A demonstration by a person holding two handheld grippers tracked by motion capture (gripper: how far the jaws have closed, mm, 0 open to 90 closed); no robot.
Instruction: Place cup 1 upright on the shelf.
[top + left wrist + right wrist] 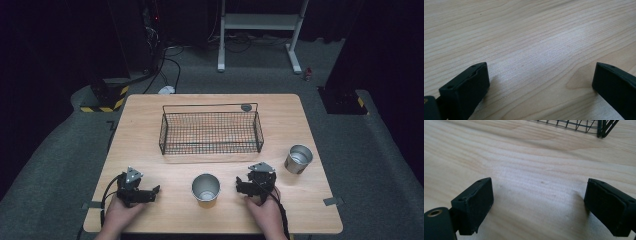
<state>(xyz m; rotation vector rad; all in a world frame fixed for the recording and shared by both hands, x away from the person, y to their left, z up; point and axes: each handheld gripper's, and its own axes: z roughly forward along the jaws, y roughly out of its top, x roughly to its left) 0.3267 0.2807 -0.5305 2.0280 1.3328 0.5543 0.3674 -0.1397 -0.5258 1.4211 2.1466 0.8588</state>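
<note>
From the high view, the left gripper (150,192) and the right gripper (243,186) rest low on the wooden surface (150,115), one on each side of a metal cup (205,189). The cup stands upright between them, near the front edge. A second metal cup (298,159) stands farther right, and a wire basket (210,131) sits behind.

In the left gripper view, the jaws are wide open over bare wood.

In the right gripper view, the jaws are wide open too, with a basket corner (602,126) far ahead.

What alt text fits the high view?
A person's two hands rest the left gripper and right gripper, both open, either side of a metal cup on a wooden table. Beyond: wire basket, second cup.
</note>
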